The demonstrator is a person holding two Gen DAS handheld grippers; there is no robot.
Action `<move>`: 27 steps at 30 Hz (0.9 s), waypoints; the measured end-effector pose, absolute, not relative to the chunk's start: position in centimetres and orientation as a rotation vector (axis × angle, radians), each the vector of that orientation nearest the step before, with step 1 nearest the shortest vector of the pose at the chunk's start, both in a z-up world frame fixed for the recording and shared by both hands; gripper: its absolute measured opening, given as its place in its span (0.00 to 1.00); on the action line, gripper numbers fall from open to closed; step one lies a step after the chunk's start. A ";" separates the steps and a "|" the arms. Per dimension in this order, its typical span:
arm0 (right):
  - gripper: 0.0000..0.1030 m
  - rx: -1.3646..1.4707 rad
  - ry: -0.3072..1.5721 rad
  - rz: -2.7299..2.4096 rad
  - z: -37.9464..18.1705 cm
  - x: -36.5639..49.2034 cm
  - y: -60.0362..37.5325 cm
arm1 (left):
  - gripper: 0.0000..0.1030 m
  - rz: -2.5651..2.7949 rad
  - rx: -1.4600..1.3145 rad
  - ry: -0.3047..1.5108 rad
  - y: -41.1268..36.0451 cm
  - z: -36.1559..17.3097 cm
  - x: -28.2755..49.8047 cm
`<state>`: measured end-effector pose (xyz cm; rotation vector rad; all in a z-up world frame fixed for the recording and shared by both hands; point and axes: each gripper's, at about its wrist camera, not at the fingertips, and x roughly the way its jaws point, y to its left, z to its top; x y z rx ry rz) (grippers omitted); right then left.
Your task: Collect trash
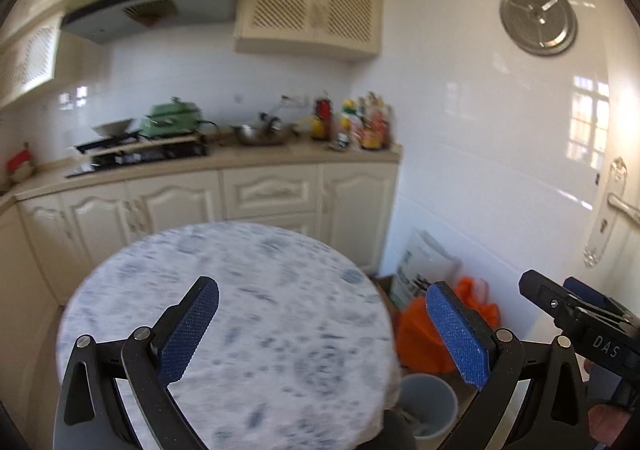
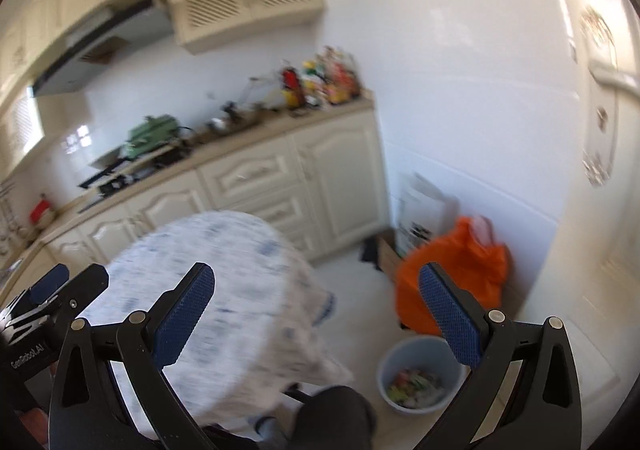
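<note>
Both the left gripper [image 1: 322, 330] and right gripper [image 2: 316, 316] hang spread and empty above the bare round table [image 1: 224, 314], colourful trash already lying in the grey bin [image 2: 420, 380] on the floor; collection appears finished, pending a final check.

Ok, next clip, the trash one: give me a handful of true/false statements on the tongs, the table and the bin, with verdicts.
1. Both tongs are open and hold nothing. True: left tongs and right tongs are spread wide with nothing between them.
2. The bin is empty. False: the grey-blue bin holds colourful trash.
3. The bin stands on the round table. False: it stands on the floor beside the round table.
4. An orange bag sits on the floor behind the bin, near the wall. True.
5. Trash lies on the tablecloth. False: none shows on the visible cloth, though the frames are blurred.
</note>
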<state>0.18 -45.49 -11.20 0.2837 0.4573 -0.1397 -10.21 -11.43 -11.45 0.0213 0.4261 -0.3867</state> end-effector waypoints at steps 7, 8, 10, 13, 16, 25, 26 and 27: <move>1.00 0.175 0.393 -0.010 -7.9 -0.3 -36.7 | 0.99 -0.202 0.008 0.339 -6.3 -8.9 -16.3; 1.00 0.156 0.388 0.010 -7.6 -0.3 -35.4 | 0.99 -0.180 0.001 0.333 -5.6 -8.9 -16.9; 1.00 0.132 0.381 0.045 -7.3 -0.5 -33.4 | 0.99 -0.128 -0.006 0.319 -5.0 -8.8 -18.4; 1.00 0.106 0.364 0.087 -6.8 -0.6 -30.6 | 0.99 -0.057 0.000 0.297 -3.9 -8.4 -20.7; 1.00 0.084 0.352 0.109 -6.5 -1.2 -29.0 | 0.99 -0.025 -0.008 0.280 -4.1 -8.4 -22.8; 1.00 0.088 0.343 0.111 -6.3 -1.6 -27.8 | 0.99 -0.003 -0.015 0.260 -7.1 -8.9 -25.3; 1.00 0.089 0.342 0.111 -6.3 -1.6 -27.8 | 0.99 -0.007 -0.022 0.264 -7.1 -8.9 -25.0; 1.00 0.090 0.341 0.111 -6.2 -1.6 -27.8 | 0.99 -0.015 -0.033 0.269 -6.9 -8.8 -25.3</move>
